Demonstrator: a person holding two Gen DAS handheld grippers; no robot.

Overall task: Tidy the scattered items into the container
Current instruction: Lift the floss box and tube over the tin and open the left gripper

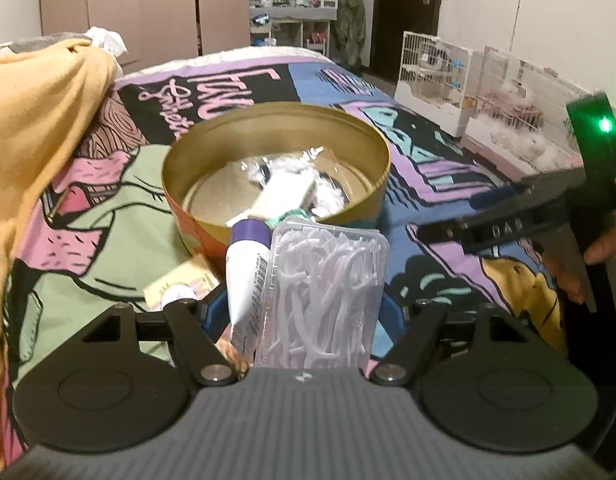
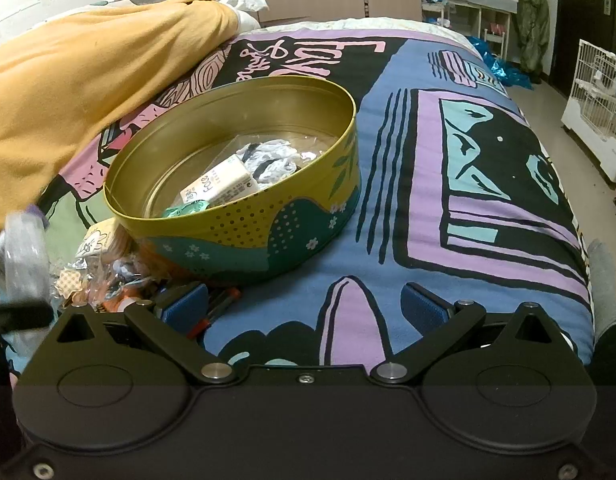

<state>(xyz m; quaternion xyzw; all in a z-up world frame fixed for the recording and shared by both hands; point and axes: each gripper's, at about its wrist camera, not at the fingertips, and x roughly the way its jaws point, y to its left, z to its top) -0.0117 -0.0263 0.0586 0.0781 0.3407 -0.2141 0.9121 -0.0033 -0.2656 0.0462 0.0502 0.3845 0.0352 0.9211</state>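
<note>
A round gold tin (image 1: 276,168) (image 2: 236,160) stands on the bed and holds a tissue pack (image 2: 220,186), a clear bag of dark-and-white bits (image 2: 272,160) and a green wrapper. My left gripper (image 1: 304,308) is shut on a clear box of white floss picks (image 1: 323,296) together with a white tube with a purple cap (image 1: 246,276), held just in front of the tin's near rim. My right gripper (image 2: 304,312) is open and empty, low over the blanket to the tin's right front. It also shows in the left wrist view (image 1: 527,220).
Loose small items (image 2: 108,276) lie in a pile by the tin's near left side, with a pale card pack (image 1: 180,284). A yellow blanket (image 2: 88,80) is heaped at the left. White pet cages (image 1: 467,80) stand on the floor beyond the bed's right edge.
</note>
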